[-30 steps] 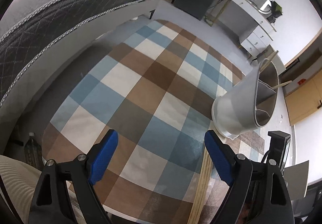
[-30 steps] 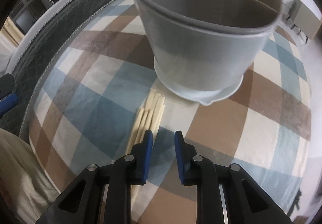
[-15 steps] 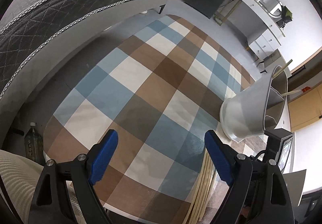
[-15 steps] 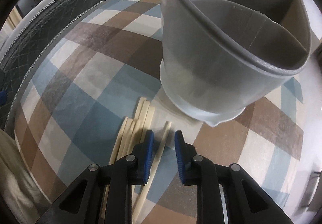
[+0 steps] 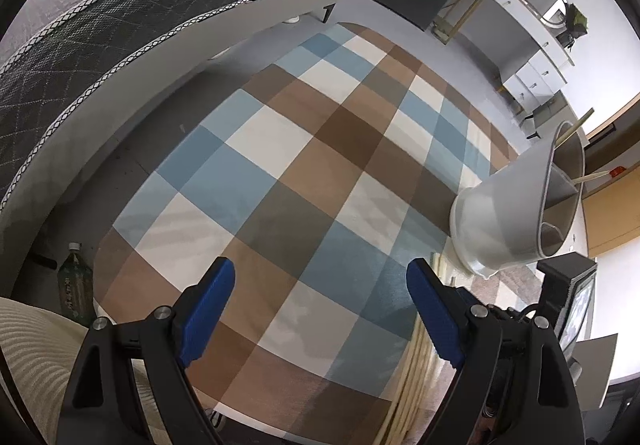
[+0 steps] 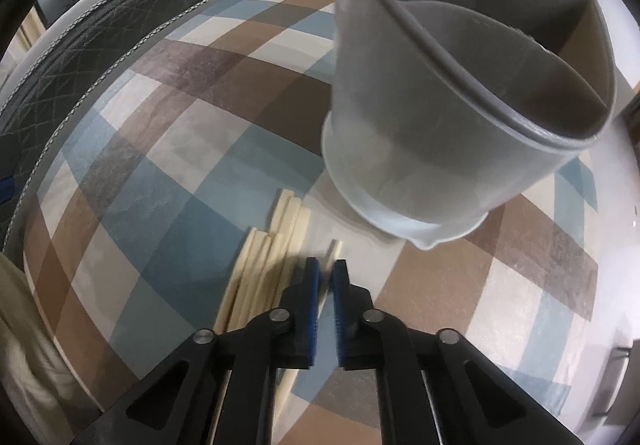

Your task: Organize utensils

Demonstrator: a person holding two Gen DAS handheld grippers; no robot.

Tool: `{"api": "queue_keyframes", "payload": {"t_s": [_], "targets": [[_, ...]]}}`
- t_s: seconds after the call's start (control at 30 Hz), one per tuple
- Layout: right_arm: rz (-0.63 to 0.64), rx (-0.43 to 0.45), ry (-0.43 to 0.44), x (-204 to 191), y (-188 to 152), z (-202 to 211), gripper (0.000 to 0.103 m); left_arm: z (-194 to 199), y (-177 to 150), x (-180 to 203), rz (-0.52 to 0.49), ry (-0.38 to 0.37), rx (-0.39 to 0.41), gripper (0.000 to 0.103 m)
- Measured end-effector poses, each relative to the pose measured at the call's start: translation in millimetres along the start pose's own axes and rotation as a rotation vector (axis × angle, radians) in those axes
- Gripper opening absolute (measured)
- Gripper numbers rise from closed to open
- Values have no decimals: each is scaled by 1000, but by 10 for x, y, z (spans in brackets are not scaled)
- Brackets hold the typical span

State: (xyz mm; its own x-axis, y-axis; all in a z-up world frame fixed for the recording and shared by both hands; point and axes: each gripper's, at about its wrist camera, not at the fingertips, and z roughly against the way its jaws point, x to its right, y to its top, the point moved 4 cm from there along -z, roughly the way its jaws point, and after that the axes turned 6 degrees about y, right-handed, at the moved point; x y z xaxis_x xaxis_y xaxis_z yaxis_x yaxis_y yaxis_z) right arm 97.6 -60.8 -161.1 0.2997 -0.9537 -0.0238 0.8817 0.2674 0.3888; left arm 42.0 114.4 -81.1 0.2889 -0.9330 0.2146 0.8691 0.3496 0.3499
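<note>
R gripper (image 6: 326,277) is clenched on one chopstick (image 6: 335,247), which lies w/ its far tip just short of the foot of the holder (image 6: 420,133). Its jaws have just been closing, and the stick sits between the blue pads, tip poking out ahead of them. It's a bit blurred, so I can't tell how firm the pinch is. The grip is near the far end of the stick, prob. so the free length can swing up and drop into a compartment.

That stick lies slightly apart from the rest of the chopsticks (image 6: 260,265), which lie bundled side by side on the checked tablecloth (image 6: 192,133), just left of the pads. Being apart makes it the easy single to take w/o dragging its neighbours.

The holder is a grey divided cup standing near the table's right edge in the L view. Two sticks already lean out of its far compartment (image 5: 576,127), so I judge the sort is partly done w/ most of the pile left.

L gripper (image 5: 320,297) is released, jaws wide, nothing between them. It hangs over bare cloth towards the near edge of the table, clear of the pile, likely parked so it doesn't crowd the R hand's pick. The holder stands close to the pile, so the carry should be short.
</note>
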Motion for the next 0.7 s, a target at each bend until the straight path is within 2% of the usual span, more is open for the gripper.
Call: {"api": "queue_keyframes", "payload": {"t_s": [0.1, 0.27, 0.4, 0.53, 0.6, 0.7], "targets": [[-18, 24, 20, 1, -32, 48, 3, -67, -33, -5, -20, 25, -17, 84], [-119, 156, 76, 202, -101, 442, 3, -210, -204, 182, -132, 29, -73, 84], [-257, 265, 149, 515, -218, 806, 3, -336, -471, 466, -282, 0, -140, 84], [-422, 344, 238, 889, -400, 1029, 3, -446, -732, 657, -409, 36, -180, 84], [-516, 380, 280, 1082, -506, 1105, 3, -486, -808, 695, -439, 64, -185, 84], [-599, 412, 299, 1226, -530, 1117, 3, -548, -885, 705, -454, 102, -201, 84]]}}
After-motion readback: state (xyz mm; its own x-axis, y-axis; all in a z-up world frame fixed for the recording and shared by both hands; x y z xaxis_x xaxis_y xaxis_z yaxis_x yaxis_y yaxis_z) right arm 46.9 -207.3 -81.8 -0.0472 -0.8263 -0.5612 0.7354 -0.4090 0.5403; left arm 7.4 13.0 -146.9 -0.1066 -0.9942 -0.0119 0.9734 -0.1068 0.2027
